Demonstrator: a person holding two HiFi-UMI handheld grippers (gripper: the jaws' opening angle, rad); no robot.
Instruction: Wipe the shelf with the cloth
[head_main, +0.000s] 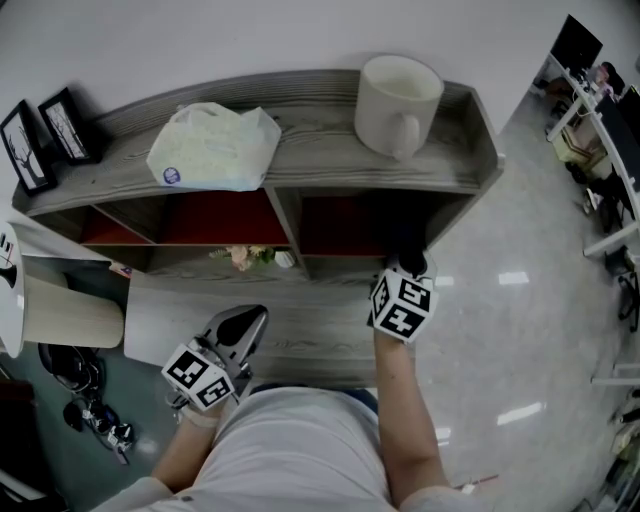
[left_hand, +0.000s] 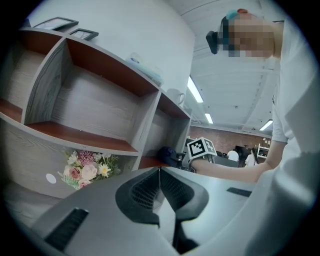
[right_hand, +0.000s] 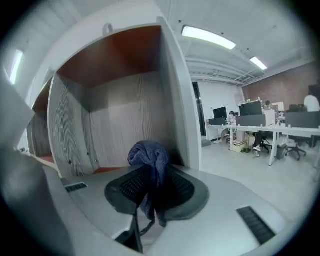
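Observation:
The grey wooden shelf (head_main: 310, 110) has red-brown compartments. My right gripper (head_main: 410, 265) reaches into the lower right compartment (right_hand: 125, 120), its marker cube just outside. It is shut on a dark blue cloth (right_hand: 149, 155), which bunches up above the pads (right_hand: 125, 187) and hangs down between them. The left gripper view shows the cloth (left_hand: 167, 154) at that compartment's floor, ahead of the right gripper (left_hand: 200, 148). My left gripper (head_main: 245, 325) stays low in front of the shelf, shut and empty (left_hand: 160, 172).
On top of the shelf stand a white mug (head_main: 398, 100), a white plastic bag (head_main: 213, 147) and two picture frames (head_main: 45, 135). A small bunch of flowers (head_main: 250, 257) sits at the lower middle. Office desks (right_hand: 260, 125) lie off to the right.

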